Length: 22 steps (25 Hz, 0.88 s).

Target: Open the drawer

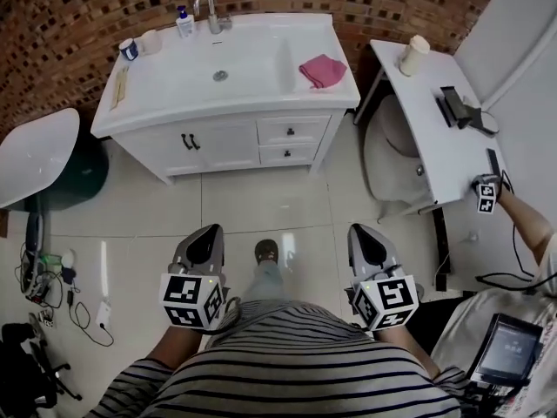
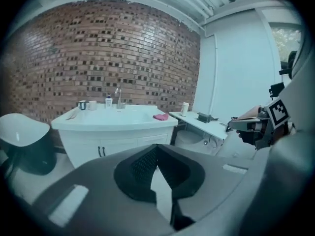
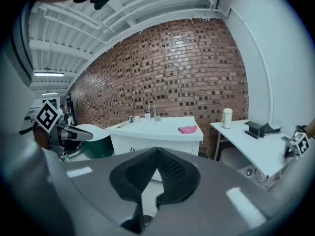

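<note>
A white vanity (image 1: pixel 218 142) with a sink stands against the brick wall, a few floor tiles ahead of me. Its two small drawers, the upper drawer (image 1: pixel 291 131) and the lower drawer (image 1: pixel 288 154), sit closed at the right of the front, each with a dark knob. My left gripper (image 1: pixel 204 233) and right gripper (image 1: pixel 367 232) are held low near my body, far from the vanity, both pointing toward it. Both are shut with nothing between the jaws. In the left gripper view the left gripper (image 2: pixel 156 147) covers most of the vanity front; the right gripper (image 3: pixel 156 150) does likewise in its view.
A pink cloth (image 1: pixel 322 70), a faucet (image 1: pixel 209 11), a soap bottle (image 1: pixel 184 22) and a cup (image 1: pixel 129 49) are on the vanity top. A white side table (image 1: pixel 435 120) stands at the right, where another person's hand holds a marked gripper (image 1: pixel 486 197). Cables (image 1: pixel 52 286) lie at the left.
</note>
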Tool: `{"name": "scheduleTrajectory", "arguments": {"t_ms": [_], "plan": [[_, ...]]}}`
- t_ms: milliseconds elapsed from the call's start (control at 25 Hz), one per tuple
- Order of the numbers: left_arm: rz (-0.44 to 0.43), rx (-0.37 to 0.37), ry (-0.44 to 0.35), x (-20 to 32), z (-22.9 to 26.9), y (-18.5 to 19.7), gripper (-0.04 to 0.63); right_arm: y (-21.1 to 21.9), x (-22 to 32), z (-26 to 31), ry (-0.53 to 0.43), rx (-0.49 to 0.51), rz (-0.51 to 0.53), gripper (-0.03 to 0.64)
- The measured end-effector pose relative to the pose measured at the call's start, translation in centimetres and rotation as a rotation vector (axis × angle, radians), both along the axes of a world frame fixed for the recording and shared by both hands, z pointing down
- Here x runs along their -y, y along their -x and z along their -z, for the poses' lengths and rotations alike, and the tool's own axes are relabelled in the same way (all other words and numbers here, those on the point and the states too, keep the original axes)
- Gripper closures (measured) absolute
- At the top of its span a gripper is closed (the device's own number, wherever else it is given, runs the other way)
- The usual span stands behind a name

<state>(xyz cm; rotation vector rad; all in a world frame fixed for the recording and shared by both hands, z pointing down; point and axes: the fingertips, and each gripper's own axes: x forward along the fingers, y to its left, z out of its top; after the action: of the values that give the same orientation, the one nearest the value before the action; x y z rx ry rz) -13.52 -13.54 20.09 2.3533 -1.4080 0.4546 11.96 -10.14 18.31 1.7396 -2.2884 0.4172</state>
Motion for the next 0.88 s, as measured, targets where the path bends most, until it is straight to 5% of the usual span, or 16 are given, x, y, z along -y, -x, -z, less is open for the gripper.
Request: {"name": "scheduleTrajectory", "arguments": {"t_ms": [200, 360, 880], "plan": [[-0.154, 0.001, -0.054, 11.2, 0.4, -3.5, 0.581, -1.6, 10.7, -3.1, 0.137, 0.034, -0.025, 0.617], [-0.138, -0.026, -0.088, 17.6, -3.5, -5.0, 0.581, -1.5, 17.3, -9.0, 0.170, 0.021, 0.001, 0.617], [-0.011, -0.279, -0.237, 26.0, -32.7, -10.2, 0.581, 1.7, 31.9, -48.2, 0.085, -0.117, 0.065, 0.617]]}}
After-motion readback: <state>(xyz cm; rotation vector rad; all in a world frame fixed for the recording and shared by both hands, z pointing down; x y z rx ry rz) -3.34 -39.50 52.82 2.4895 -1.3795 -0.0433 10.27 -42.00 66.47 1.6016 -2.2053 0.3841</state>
